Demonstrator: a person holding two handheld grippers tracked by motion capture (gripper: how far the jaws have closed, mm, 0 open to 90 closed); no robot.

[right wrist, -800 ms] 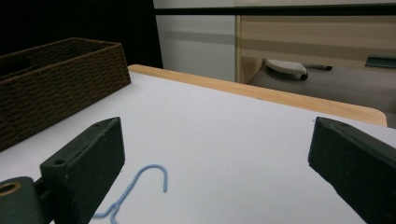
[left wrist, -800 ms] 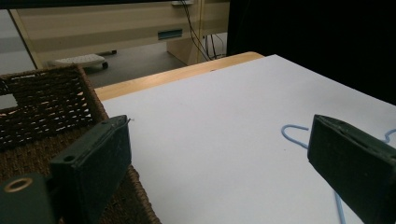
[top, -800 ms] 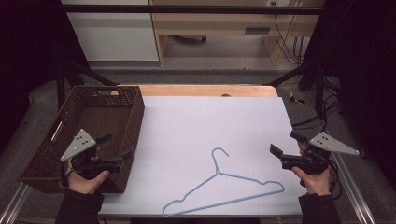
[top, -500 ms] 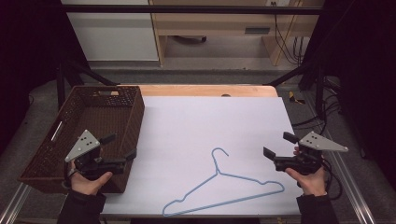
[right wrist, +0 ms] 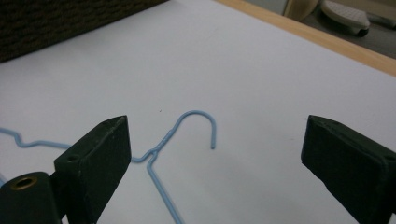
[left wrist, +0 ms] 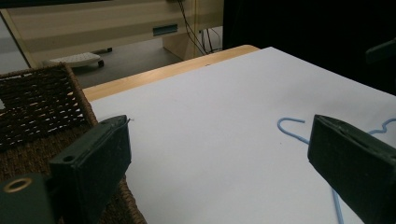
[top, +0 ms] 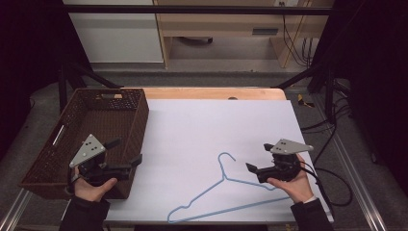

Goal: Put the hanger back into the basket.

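A lab-style recording station: a white-covered table (top: 211, 125) framed by black rig struts (top: 202, 8), dark curtains beside it, cables (top: 288, 29) trailing beyond the grippers.

a light blue wire hanger (top: 226, 190) lies flat on the white table (top: 202, 130). the right gripper (top: 260, 159), jaws apart, hovers just beside its neck. the left gripper (top: 126, 153), also spread, sits over the near corner of a brown wicker basket (top: 91, 130).
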